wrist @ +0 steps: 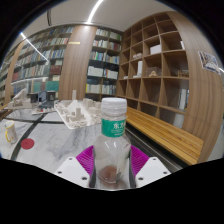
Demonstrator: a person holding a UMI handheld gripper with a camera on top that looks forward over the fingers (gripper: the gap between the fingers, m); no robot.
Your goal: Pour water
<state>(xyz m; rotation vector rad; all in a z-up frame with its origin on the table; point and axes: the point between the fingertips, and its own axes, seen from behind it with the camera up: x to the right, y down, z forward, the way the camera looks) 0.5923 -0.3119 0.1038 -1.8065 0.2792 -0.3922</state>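
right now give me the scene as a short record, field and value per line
setting: library-like room with bookshelves and wooden cubby shelving
held item: clear plastic bottle, upright, green label, white cap on
gripper: fingers closed on the bottle's lower body, purple pads against both sides
surface: white table beyond the fingers
other items: clear container beyond the bottle; red round object on the table
pour status: not begun

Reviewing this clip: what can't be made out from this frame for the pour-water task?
- Bottle, gripper view: water level unreadable through the clear plastic.
- Gripper: whether the fingers press the bottle, hidden by the bottle itself.
- Receiving container: things on the table beyond the fingers are too small to identify.
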